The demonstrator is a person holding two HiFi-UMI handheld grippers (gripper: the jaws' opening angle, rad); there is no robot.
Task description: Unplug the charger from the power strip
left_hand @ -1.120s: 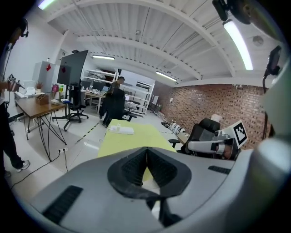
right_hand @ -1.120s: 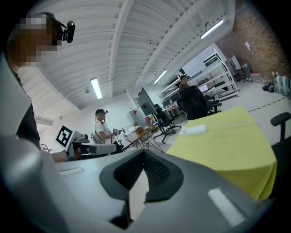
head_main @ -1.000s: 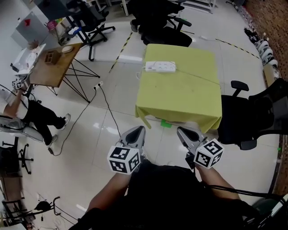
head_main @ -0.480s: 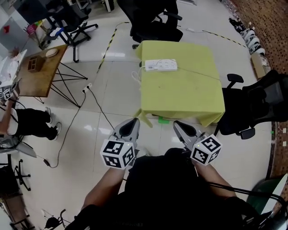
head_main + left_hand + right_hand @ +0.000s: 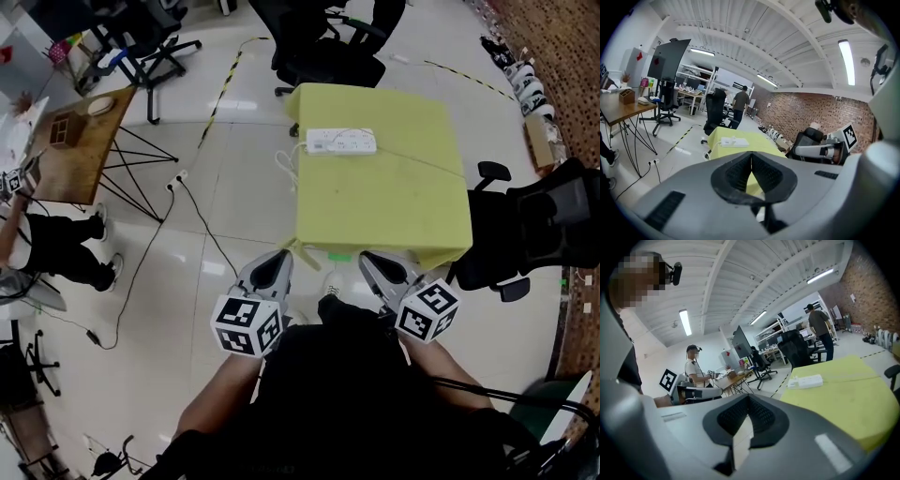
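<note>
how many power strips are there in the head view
2: a white power strip lies near the far edge of the yellow table, and what looks like a smaller strip lies on the floor by the wooden table. Others may be hidden.

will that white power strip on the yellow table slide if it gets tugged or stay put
Likely slides: the power strip looks slim and light, lying loose on the yellow tablecloth. Probably stiff, not bendy. Its white cord, hanging off the edge, may drag it sideways.
</note>
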